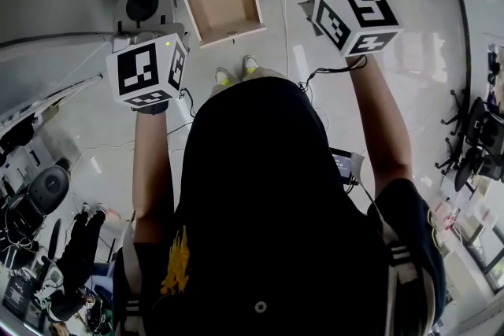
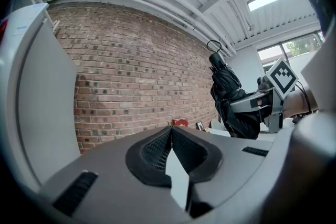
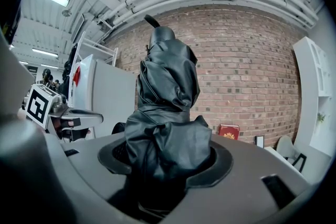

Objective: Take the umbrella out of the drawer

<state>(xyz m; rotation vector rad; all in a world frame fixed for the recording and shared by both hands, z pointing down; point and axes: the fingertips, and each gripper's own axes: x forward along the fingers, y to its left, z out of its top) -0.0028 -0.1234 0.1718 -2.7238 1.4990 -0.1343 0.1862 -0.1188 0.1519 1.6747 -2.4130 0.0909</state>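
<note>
Umbrella (image 3: 165, 97), black and folded, stands upright in the right gripper view. It fills the middle of the picture against a brick wall (image 3: 247, 76). The right gripper (image 3: 168, 161) pinches it low down, with bunched fabric bulging over both jaws and a short dark tip at the top.

In the left gripper view the left gripper (image 2: 171, 139) has its ribbed pads pressed together with nothing between them. Far to the right, the umbrella hangs in the other gripper's hold, a thin loop showing at its upper end.

In the head view both grippers are raised in front of the person. The drawer (image 1: 227, 8) lies open far below between them, its pale wooden floor bare. The umbrella is well apart from it, up at the right gripper.

Judged from this, the umbrella is already out and the step in hand is carrying it clear. The grip seems to sit on loose fabric rather than the shaft, so the pinch should stay firm and the umbrella upright to stop it sliding. The idle left gripper should stay out of its path.
</note>
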